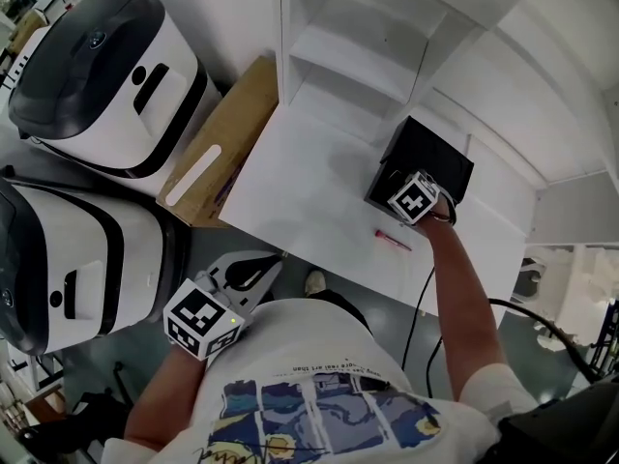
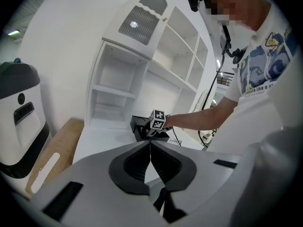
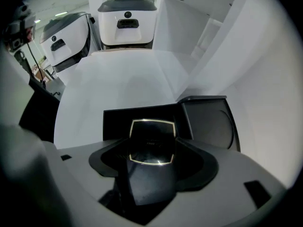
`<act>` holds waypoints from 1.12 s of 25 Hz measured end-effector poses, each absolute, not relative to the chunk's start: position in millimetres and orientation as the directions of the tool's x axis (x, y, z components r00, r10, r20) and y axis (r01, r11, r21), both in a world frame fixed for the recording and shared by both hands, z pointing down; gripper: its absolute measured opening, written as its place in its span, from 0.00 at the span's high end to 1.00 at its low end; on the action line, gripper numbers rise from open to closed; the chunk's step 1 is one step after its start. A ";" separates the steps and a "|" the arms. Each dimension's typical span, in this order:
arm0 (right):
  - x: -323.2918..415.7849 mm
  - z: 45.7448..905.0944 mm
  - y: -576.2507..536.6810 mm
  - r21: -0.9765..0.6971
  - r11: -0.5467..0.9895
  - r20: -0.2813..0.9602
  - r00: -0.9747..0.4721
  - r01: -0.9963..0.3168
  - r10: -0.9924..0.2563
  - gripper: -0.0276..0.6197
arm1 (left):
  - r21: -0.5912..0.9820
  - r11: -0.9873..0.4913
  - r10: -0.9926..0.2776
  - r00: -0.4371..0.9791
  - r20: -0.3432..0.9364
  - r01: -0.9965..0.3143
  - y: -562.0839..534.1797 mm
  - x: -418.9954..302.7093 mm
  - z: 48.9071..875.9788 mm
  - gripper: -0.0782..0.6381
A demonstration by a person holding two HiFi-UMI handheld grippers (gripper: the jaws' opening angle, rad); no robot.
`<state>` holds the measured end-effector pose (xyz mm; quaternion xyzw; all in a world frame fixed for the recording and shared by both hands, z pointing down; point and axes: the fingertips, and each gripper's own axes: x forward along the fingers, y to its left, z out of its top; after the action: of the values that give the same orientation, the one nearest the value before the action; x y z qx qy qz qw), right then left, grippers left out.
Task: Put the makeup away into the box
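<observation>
A black box stands open on the white table, its lid lying back at the right. My right gripper is shut on a black square compact with a gold rim, holding it just over the box's near wall. In the head view that gripper covers the box's front edge. A small red makeup stick lies on the table in front of the box. My left gripper hangs shut and empty below the table's front edge, its jaws pointing at the box.
A white shelf unit rises behind the table. Two white-and-black machines stand at the left, with a cardboard box between them and the table. A black cable hangs off the table's front.
</observation>
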<state>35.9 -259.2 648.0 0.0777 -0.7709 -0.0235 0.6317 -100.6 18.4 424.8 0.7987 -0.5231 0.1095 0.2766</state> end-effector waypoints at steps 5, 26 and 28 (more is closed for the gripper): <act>29.9 656.5 -261.4 0.170 0.984 0.967 -0.180 -0.061 -0.179 0.47 | 0.335 -0.279 -0.779 0.416 0.469 -0.900 21.0 -100.9 426.7 0.87; 18.2 668.2 -266.5 0.308 0.951 0.924 -0.248 0.029 -0.292 0.47 | 0.346 -0.263 -0.773 0.411 0.483 -0.901 14.4 -94.5 431.1 0.87; 17.8 668.7 -265.8 0.309 0.950 0.923 -0.250 0.030 -0.293 0.47 | 0.346 -0.264 -0.771 0.413 0.484 -0.900 13.9 -94.2 431.0 0.87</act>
<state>17.8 -265.8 668.7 0.0843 -0.7794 -0.1329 0.6064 -94.2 13.9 431.0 0.7875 -0.5306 0.1096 0.2935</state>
